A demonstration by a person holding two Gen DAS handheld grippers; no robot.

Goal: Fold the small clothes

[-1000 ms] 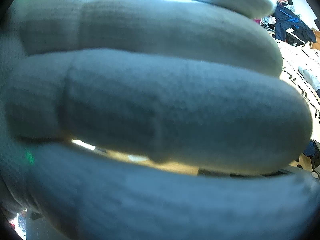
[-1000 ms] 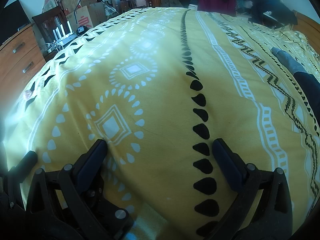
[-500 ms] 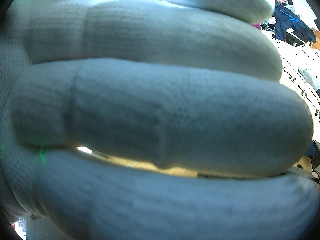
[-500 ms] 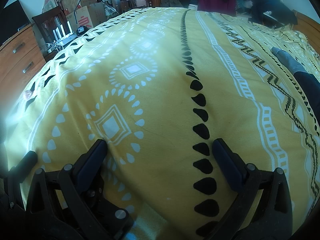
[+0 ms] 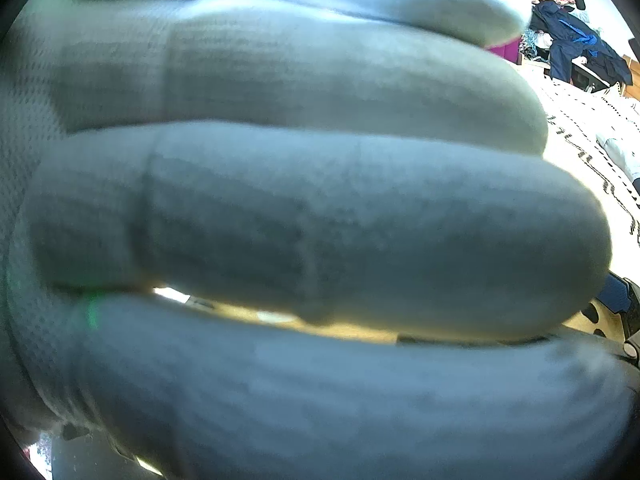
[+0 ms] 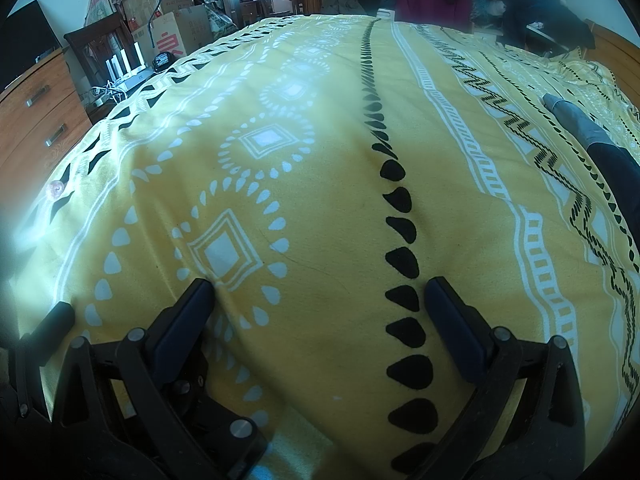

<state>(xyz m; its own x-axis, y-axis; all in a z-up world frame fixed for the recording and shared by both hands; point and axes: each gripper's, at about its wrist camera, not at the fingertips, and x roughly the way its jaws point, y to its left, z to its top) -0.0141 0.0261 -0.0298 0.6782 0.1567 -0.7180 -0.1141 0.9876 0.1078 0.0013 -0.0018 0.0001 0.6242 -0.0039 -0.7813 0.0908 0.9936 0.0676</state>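
While the right gripper (image 6: 318, 294) sits with its jaws spread wide and nothing between them, both fingertips rest on the yellow bedspread (image 6: 332, 168). We note a column of black drop shapes running from 6 toward 12 o'clock just inside the right finger (image 6: 454, 326). At 3 o'clock a grey and dark garment (image 6: 596, 140) lies on the bedspread, well apart from the gripper. At 9 o'clock stands a wooden dresser (image 6: 38, 120); boxes (image 6: 172, 32) are stacked at 11 o'clock. In the left view a gloved hand (image 5: 304, 216) covers nearly the whole lens, so we cannot tell the left gripper's state.
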